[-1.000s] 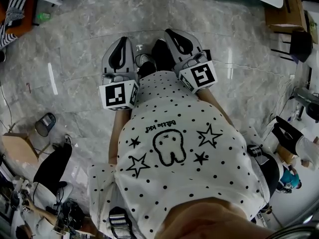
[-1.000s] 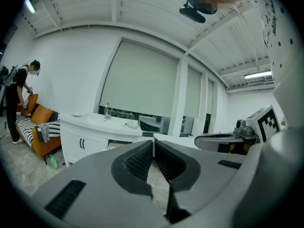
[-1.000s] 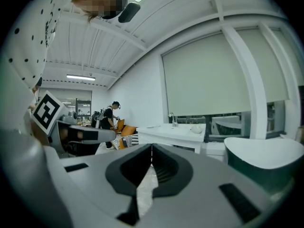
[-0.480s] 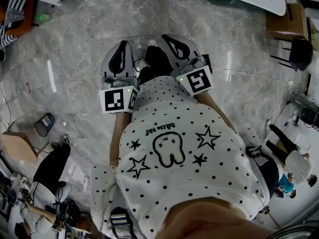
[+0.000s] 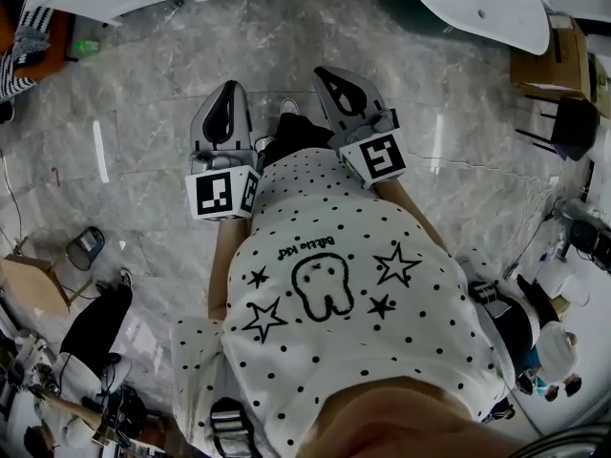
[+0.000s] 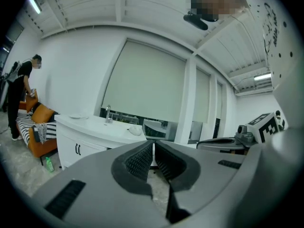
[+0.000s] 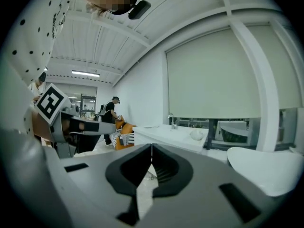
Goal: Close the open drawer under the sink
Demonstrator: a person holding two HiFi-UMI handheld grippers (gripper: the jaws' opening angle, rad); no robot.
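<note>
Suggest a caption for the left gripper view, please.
Left gripper, jaws shut and empty, pointing toward a white sink cabinet.

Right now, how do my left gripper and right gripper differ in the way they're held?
In the head view the left gripper points almost straight up the picture, while the right gripper slants toward the upper left. The left marker cube sits nearly square to the camera; the right marker cube is turned at an angle. Both grippers are shut with nothing between their jaws, held out over the grey floor.

Grey marble floor [image 5: 143,93], white walls [image 6: 71,65]
</note>
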